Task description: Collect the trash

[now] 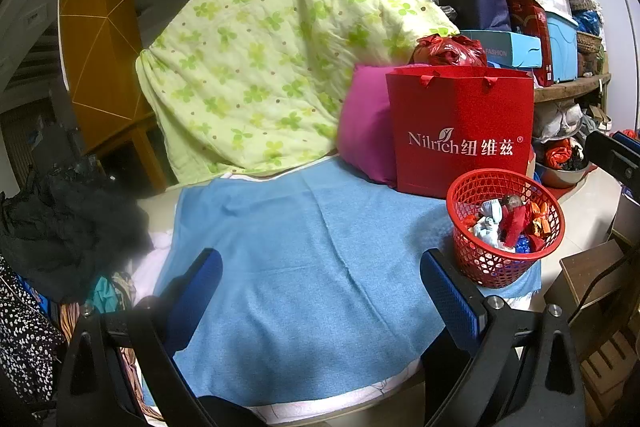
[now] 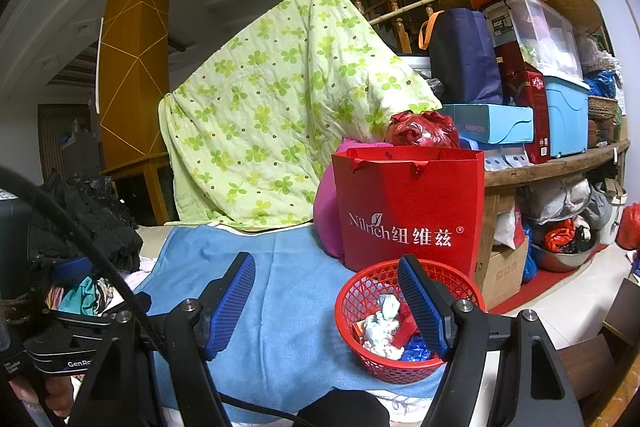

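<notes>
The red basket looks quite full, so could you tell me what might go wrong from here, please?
1. The red basket sits near the edge of the blue cloth, beside the drop to the floor; a nudge from the right gripper might push it off.
2. Wrappers are heaped inside, so tipping it could spill them.
3. The red paper bag stands right behind and might topple if bumped.

Perforated glossy plastic basket (image 2: 408, 323), matt blue cloth (image 2: 288, 307), smooth, probably paper, red bag (image 2: 412, 211).
</notes>
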A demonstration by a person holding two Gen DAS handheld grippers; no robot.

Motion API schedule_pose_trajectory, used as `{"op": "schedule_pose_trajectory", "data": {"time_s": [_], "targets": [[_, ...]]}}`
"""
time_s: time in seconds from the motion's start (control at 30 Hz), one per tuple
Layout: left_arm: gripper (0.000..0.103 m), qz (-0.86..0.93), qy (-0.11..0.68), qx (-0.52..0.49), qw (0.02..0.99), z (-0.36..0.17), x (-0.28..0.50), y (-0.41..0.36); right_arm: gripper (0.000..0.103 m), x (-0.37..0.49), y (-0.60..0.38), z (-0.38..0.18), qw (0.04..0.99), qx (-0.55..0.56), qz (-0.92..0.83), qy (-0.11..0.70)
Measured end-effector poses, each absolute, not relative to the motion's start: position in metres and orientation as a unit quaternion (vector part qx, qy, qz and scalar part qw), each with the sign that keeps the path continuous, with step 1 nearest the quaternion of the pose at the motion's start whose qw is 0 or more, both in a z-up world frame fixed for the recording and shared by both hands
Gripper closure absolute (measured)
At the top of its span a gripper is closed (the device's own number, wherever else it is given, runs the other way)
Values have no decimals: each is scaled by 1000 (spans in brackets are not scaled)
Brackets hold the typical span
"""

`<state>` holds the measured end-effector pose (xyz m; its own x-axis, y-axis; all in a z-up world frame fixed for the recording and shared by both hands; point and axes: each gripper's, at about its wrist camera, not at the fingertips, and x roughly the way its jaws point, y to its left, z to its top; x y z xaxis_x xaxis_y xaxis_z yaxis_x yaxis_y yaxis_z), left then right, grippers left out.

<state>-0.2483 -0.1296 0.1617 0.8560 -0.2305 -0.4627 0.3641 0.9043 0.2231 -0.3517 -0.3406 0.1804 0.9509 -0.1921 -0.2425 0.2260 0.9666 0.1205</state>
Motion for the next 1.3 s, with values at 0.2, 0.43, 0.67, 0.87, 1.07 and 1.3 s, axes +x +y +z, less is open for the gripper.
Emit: {"op": "schedule_pose_trajectory", "data": {"time_s": [0.2, 0.43, 0.67, 0.87, 1.07, 1.3], "targets": [[4, -159, 219, 154, 950, 162, -246, -124, 26, -352, -342, 179, 985, 74, -106, 115], [4, -157, 217, 156, 951, 160, -246, -125, 26, -352, -342, 180, 985, 74, -107, 115], [4, -158, 219, 154, 950, 160, -246, -124, 26, -352, -343, 180, 985, 75, -107, 114], [4, -157, 218, 156, 951, 160, -246, -124, 26, -351, -344, 181, 985, 74, -108, 113], [4, -157, 218, 156, 950, 159, -245, -124, 26, -352, -345, 185, 985, 74, -111, 112], [4, -157, 218, 156, 950, 158, -246, -124, 26, -352, -346, 187, 984, 76, -113, 112]]}}
